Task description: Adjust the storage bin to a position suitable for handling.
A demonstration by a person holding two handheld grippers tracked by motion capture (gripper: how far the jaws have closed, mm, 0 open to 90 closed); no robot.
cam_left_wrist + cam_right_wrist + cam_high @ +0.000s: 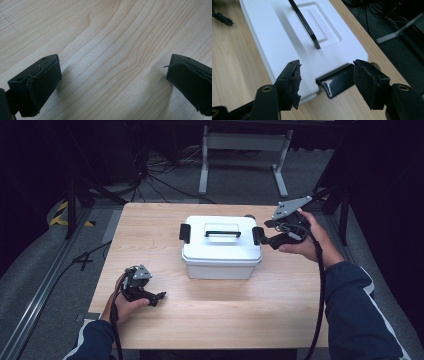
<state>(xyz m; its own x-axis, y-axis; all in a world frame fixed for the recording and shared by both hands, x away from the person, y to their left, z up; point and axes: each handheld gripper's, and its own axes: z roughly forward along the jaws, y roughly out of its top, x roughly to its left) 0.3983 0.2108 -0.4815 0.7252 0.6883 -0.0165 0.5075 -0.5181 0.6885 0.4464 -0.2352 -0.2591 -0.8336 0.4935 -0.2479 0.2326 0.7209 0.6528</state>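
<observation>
A white lidded box [221, 251] stands in the middle of the wooden table [150, 235]. It has a black handle [222, 233] on top and a black latch on each end. My right gripper [266, 238] is at the right latch [258, 235]. In the right gripper view the jaws of the right gripper [327, 67] stand open around that latch [335, 82], the right pad against its end. My left gripper [159, 297] rests low on the table near the front left. Its jaws [113, 75] are open over bare wood.
A small round object [248, 215] peeks out behind the box's far right corner. Beyond the table's far edge are a white metal stand [245, 150] and floor cables [150, 175]. A metal rail [45, 285] runs along the floor at left.
</observation>
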